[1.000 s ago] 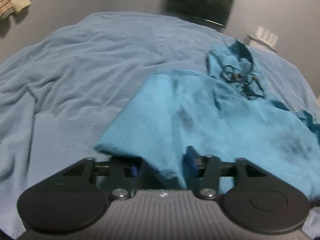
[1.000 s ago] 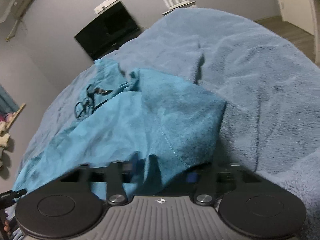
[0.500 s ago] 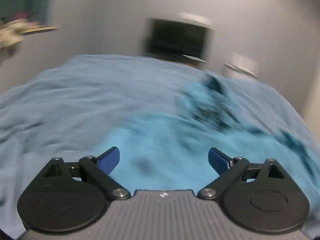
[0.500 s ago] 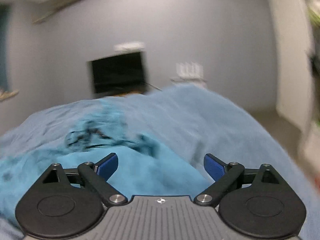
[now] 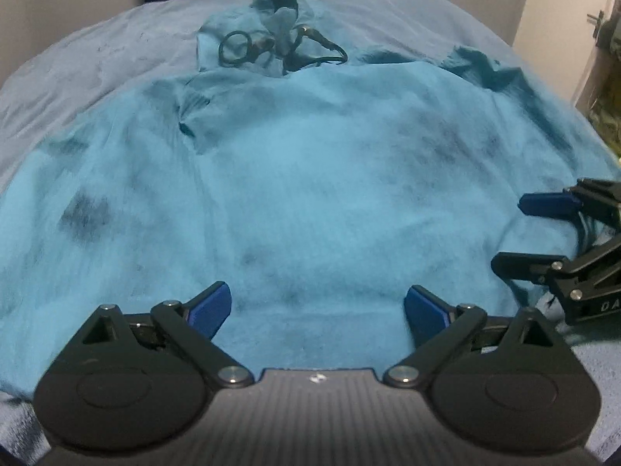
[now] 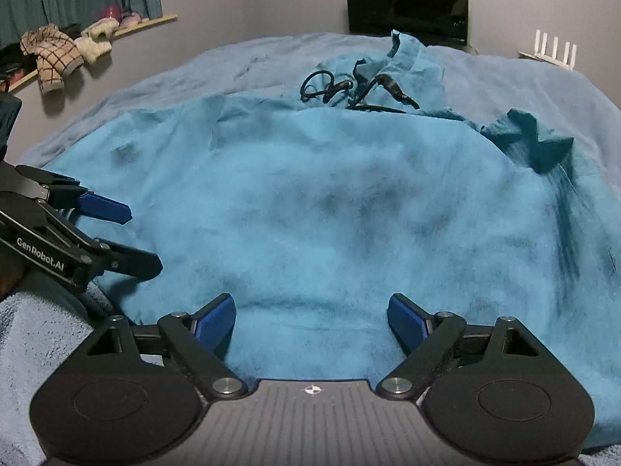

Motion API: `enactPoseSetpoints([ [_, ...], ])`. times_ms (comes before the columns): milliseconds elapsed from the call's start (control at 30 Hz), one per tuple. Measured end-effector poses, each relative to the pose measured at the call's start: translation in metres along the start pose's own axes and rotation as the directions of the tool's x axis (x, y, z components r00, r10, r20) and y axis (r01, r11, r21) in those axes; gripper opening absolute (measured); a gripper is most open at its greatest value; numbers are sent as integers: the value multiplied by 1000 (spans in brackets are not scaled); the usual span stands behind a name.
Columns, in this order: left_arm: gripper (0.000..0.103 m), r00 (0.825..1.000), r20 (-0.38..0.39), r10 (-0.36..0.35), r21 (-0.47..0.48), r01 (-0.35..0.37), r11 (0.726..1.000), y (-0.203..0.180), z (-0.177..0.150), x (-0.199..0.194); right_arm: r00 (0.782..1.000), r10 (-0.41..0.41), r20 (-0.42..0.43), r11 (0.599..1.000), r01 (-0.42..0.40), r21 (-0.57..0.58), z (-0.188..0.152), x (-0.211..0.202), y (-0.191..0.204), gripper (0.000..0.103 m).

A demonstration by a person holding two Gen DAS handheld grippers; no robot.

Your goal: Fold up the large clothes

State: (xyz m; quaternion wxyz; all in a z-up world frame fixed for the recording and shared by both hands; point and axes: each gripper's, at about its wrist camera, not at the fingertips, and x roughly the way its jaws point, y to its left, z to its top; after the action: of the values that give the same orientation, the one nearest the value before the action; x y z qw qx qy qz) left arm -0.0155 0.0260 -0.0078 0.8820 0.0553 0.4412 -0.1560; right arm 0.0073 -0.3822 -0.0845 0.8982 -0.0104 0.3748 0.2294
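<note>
A large bright blue hooded garment (image 5: 310,178) lies spread on the bed, its hood and black drawcords (image 5: 271,44) at the far end; it also shows in the right wrist view (image 6: 330,209). My left gripper (image 5: 317,310) is open and empty, low over the garment's near hem. My right gripper (image 6: 312,316) is open and empty, low over the hem too. Each gripper shows in the other's view: the right one (image 5: 543,229) at the right edge, the left one (image 6: 116,233) at the left edge, both open.
A grey-blue blanket (image 5: 97,39) covers the bed under the garment. A black screen (image 6: 405,2) stands against the far wall. A shelf with soft toys and clothes (image 6: 58,50) hangs at the left. A door (image 5: 597,31) is at the right.
Both grippers let go of the garment's edge and opened. They swung up, then came down low over the near hem. The garment now lies spread flatter.
</note>
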Motion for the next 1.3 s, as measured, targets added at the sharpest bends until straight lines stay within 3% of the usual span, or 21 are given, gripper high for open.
enactPoseSetpoints([
  [133,99,1000,11,-9,-27,10,1000,4,6,-3,1000,3,11,1000,-3,18,2,-4,-2,91],
  [300,99,994,108,-5,-68,12,998,12,34,-2,990,-44,136,998,38,46,18,-3,-3,94],
  [400,99,992,124,-15,-89,27,996,18,49,13,995,-25,101,999,22,32,28,14,-7,95],
  [533,99,998,44,34,-84,-30,996,25,63,49,997,-41,72,998,37,55,38,41,-16,95],
  [733,99,998,12,55,-134,-53,990,47,79,73,996,-82,46,986,75,150,67,77,-39,94],
  [1067,103,998,32,56,-88,-53,995,55,91,97,992,-120,42,984,113,141,99,119,-50,95],
  [1300,103,997,61,48,-160,-38,986,75,106,113,985,-159,60,983,152,99,106,147,-53,101],
])
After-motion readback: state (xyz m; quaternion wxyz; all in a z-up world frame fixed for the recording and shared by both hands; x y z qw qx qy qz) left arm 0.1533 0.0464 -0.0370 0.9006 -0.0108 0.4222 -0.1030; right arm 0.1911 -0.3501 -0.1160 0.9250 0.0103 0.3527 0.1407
